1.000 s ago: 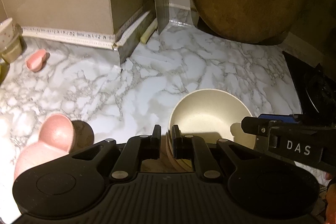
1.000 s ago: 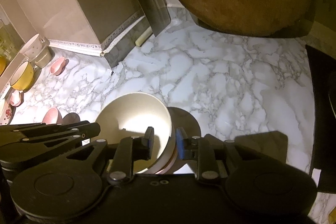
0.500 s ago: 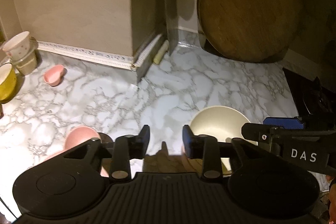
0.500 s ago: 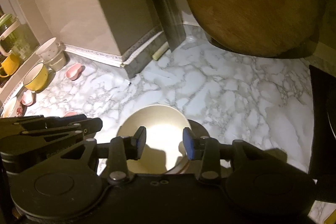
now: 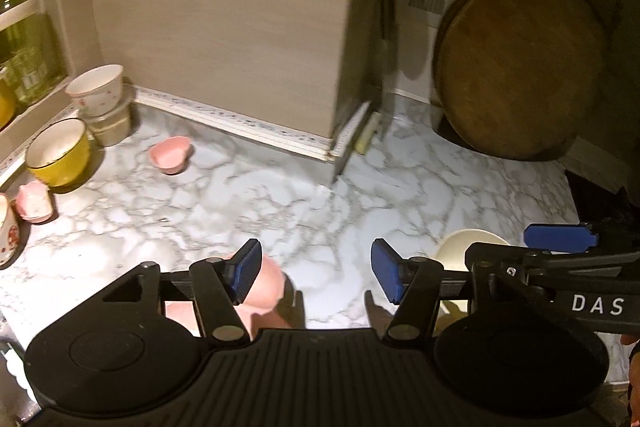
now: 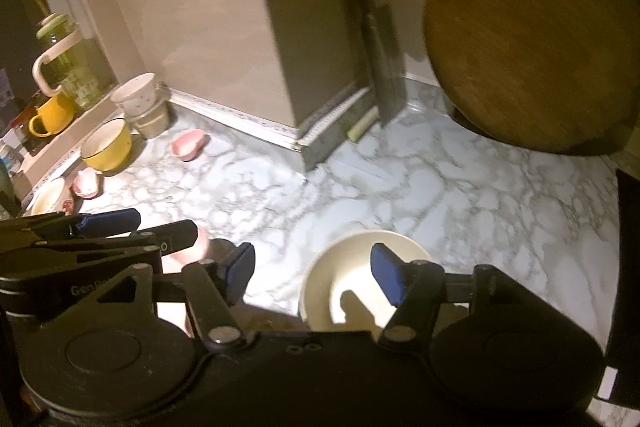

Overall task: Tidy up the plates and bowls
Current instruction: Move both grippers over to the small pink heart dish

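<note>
while both jaws are opening with nothing between them, pick the next dish on the marble surface [image 5: 280, 195]. the cream bowl [image 6: 352, 283] sits below the right hand-held gripper [image 6: 312, 273]; the left hand-held gripper [image 5: 316, 273] hangs beside the pink bowl [image 5: 264, 287].

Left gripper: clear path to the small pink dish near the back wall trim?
Probably yes. The left gripper has its jaws opening with nothing between them, and only bare marble counter lies between it and the small pink dish. The yellow bowl sits off to the side.
</note>
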